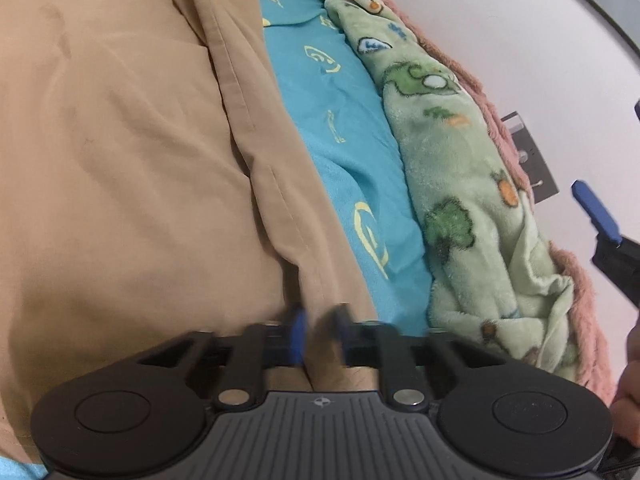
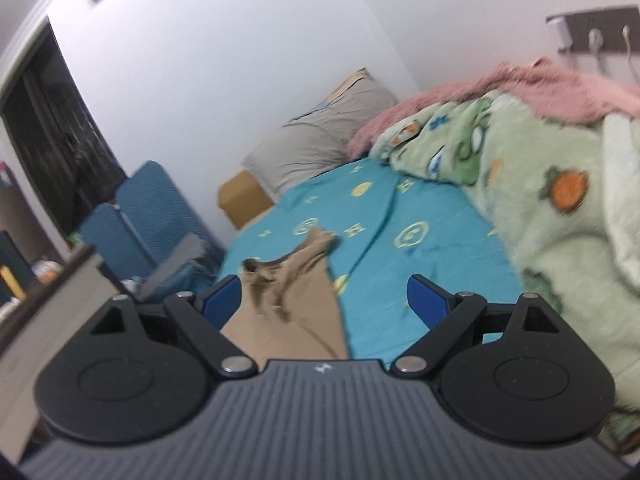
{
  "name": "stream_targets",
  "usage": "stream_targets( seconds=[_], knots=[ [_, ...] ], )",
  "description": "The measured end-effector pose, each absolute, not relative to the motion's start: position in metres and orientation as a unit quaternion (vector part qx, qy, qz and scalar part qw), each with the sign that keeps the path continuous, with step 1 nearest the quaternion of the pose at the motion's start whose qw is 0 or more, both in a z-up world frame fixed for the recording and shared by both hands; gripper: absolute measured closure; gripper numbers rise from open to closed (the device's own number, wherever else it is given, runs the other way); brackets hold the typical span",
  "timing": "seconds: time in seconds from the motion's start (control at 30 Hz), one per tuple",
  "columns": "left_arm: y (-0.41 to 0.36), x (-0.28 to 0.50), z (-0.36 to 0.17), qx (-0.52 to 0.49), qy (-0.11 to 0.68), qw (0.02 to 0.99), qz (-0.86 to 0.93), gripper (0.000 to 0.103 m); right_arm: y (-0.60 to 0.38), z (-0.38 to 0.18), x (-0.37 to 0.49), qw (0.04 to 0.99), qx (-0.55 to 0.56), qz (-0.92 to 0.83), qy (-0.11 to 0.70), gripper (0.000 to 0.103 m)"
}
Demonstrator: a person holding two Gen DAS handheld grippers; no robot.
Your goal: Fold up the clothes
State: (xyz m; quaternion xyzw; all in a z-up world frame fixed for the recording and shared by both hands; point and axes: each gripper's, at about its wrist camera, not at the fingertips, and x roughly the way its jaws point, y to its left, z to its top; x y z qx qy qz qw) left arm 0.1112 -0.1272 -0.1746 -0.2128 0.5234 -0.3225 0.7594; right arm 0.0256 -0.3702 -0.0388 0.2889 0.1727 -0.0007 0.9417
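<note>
Left gripper [image 1: 319,334] jaws narrow, pinching edge of tan garment [image 1: 120,160]; blurred. Right gripper [image 2: 324,300] jaws wide, holding nothing, above garment. Garment lies on blue sheet [image 2: 400,216], green blanket [image 2: 540,200] beyond. Cloth looks light, limp, wrinkle-prone: best taken by hem or seam.

Motion blur smears the left tool's fingertips [image 1: 298,334], seemingly pinched on tan garment [image 1: 120,160], which runs past the frame's edge.
</note>
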Motion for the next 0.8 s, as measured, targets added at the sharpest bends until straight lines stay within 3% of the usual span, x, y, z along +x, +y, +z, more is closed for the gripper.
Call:
stream_targets(
  seconds=[0.47, 0.8],
  knots=[
    [-0.076, 0.117, -0.104, -0.233, 0.518, 0.756, -0.325, 0.099, -0.357, -0.041, 0.037, 0.946, 0.251, -0.008, 0.205, 0.012],
    [-0.032, 0.11, -0.132, -0.12, 0.539, 0.805, -0.217, 0.099, -0.344, -0.04, 0.04, 0.954, 0.209, -0.015, 0.215, 0.012]
  ],
)
